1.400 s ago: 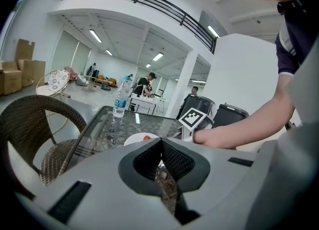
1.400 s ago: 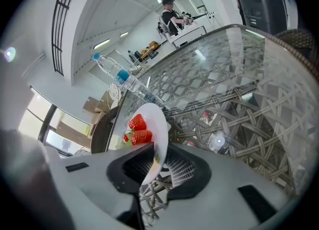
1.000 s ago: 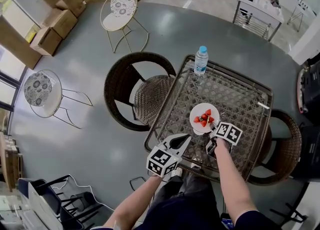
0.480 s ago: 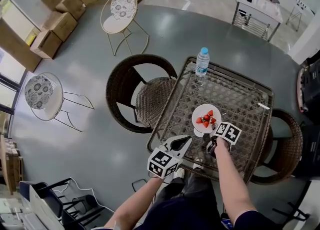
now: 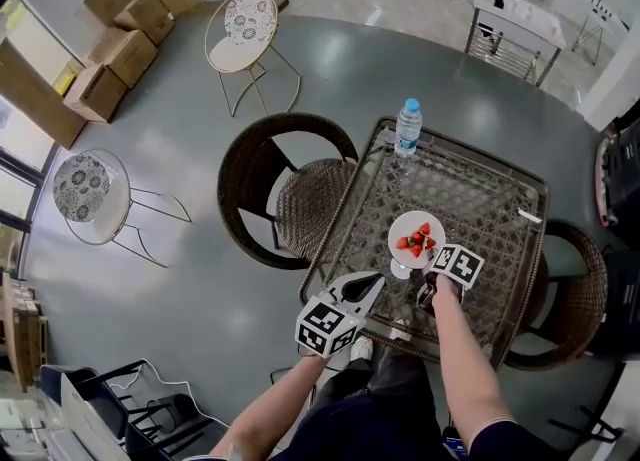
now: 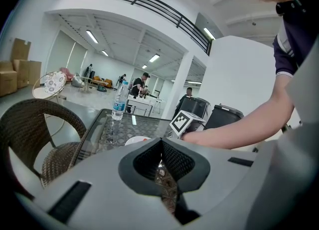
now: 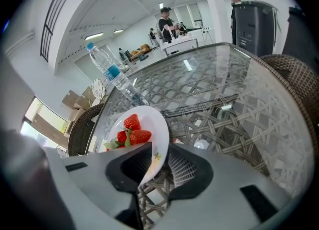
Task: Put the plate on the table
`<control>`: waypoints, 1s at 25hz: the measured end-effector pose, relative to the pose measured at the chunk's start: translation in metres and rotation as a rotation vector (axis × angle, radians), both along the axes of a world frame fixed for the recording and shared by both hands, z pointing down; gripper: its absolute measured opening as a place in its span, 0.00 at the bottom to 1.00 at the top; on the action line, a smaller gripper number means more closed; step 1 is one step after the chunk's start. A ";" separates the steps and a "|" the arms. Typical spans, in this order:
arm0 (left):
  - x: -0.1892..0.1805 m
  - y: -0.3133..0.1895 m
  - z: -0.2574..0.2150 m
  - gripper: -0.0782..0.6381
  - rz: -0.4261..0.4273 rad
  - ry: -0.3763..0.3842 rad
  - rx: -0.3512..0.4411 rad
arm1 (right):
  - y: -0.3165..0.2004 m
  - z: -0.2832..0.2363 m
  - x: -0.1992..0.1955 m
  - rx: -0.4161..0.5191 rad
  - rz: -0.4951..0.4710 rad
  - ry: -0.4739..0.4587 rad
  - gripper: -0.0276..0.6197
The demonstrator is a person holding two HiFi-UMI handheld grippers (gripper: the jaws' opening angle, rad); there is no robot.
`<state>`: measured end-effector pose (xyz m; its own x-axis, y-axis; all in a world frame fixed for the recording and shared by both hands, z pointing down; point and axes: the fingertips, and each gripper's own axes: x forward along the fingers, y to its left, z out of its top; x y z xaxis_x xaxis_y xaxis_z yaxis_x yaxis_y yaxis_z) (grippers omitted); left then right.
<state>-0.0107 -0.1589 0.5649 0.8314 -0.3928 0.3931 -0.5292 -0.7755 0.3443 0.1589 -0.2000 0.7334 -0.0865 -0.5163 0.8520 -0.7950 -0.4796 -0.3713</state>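
White china plate [image 5: 414, 238], carrying strawberries [image 5: 413, 241], hangs over the glass-topped wicker table [image 5: 480, 199] toward its near edge in the head view. The right gripper [image 5: 432, 267] is at its rim, and the left gripper [image 5: 370, 280] sits by the near-left corner. Left gripper view: jaws pressed together on nothing. Right gripper view: jaws pinch the plate's near rim, with the plate tilted. Held by one edge, it could tip further and spill the berries, or strike the glass hard if let go early.
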 end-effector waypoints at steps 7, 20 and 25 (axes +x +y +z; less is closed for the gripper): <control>0.004 -0.001 -0.003 0.12 0.008 0.001 0.006 | 0.000 -0.008 0.011 0.027 -0.009 0.034 0.17; 0.038 -0.013 -0.051 0.12 0.056 0.039 0.085 | -0.009 -0.134 -0.008 0.446 -0.274 0.091 0.05; 0.052 -0.011 -0.074 0.12 0.062 0.057 0.111 | -0.002 -0.196 -0.017 0.606 -0.359 0.158 0.05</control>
<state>0.0412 -0.1703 0.4904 0.8754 -0.3781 0.3012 -0.4606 -0.8414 0.2826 0.1423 -0.2017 0.5373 -0.2394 -0.8647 0.4416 -0.9310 0.0755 -0.3570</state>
